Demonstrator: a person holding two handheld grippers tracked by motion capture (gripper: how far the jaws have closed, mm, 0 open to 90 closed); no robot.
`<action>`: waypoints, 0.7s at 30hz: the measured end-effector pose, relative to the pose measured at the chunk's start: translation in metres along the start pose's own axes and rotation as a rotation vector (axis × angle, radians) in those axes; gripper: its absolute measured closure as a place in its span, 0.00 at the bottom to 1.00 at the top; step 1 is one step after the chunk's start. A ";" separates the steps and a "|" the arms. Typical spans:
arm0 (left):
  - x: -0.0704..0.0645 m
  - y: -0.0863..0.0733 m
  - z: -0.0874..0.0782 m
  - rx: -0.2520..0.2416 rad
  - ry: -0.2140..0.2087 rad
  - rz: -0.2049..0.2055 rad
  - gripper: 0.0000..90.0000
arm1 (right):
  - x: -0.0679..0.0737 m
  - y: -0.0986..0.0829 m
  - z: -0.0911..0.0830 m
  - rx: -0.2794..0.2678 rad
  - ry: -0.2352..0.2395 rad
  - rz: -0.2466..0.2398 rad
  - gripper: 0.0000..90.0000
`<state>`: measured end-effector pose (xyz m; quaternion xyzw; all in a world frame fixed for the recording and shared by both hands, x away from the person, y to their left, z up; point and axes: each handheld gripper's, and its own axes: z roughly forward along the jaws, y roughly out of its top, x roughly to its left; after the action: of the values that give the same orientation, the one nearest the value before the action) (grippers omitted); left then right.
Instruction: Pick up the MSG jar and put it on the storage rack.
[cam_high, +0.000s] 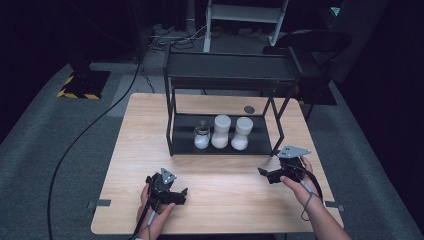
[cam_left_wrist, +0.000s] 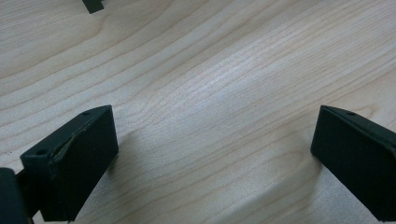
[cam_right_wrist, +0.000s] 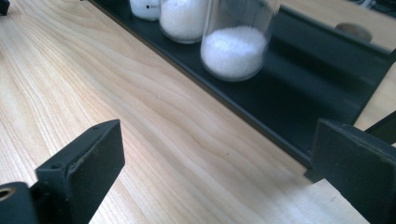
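Observation:
Three jars stand in a row on the lower shelf of a black metal rack: a short glass jar at the left, a tall white-lidded jar in the middle and another tall jar at the right, all part-filled with white grains. My left gripper rests low over the wooden table near its front edge, open and empty. My right gripper hovers open by the rack's front right corner. In the right gripper view the nearest jar stands on the rack's shelf, ahead of the jaws.
The rack has an upper shelf above the jars. A dark round grommet sits in the table behind the rack. A black chair and a cable are on the floor beyond.

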<state>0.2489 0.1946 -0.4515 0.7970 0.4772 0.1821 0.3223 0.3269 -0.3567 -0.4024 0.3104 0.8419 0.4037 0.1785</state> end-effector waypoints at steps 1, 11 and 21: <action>0.000 0.000 0.000 0.000 0.000 0.000 0.01 | 0.000 -0.002 0.001 0.001 0.003 0.000 0.03; 0.000 0.000 0.000 0.000 0.000 0.000 0.01 | 0.002 -0.019 0.012 0.050 0.024 0.000 0.03; 0.000 0.000 0.000 0.000 0.000 0.000 0.01 | 0.006 -0.032 0.018 0.093 0.033 -0.017 0.03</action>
<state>0.2489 0.1946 -0.4515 0.7970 0.4773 0.1819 0.3222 0.3203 -0.3573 -0.4390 0.3045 0.8653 0.3675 0.1534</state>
